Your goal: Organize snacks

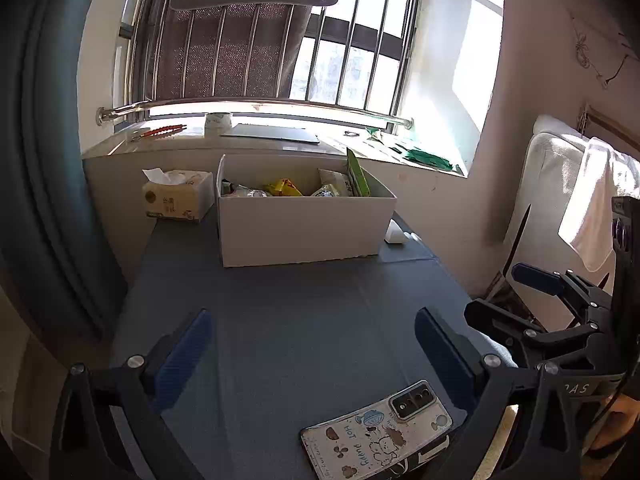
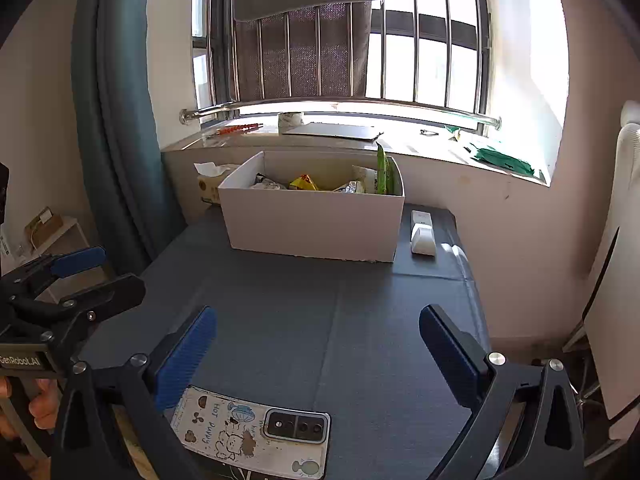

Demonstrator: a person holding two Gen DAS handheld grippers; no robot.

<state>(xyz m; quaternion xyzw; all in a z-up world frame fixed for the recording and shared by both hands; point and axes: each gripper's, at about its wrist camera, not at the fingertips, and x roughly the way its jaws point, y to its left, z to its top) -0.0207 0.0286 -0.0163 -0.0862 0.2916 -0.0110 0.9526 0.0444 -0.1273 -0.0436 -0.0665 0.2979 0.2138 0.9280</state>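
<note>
Ahead, a white rectangular cardboard box (image 1: 304, 224) of snack packets (image 1: 282, 187) sits at the grey table's (image 2: 320, 312) far end, long side facing, flanked by a tissue pack (image 1: 176, 196) and white remote (image 2: 423, 232). A cartoon-cased phone (image 2: 252, 432) lies near. Left gripper (image 1: 312, 344) and right gripper (image 2: 318, 344) hover wide open, empty, over bare tabletop.
</note>
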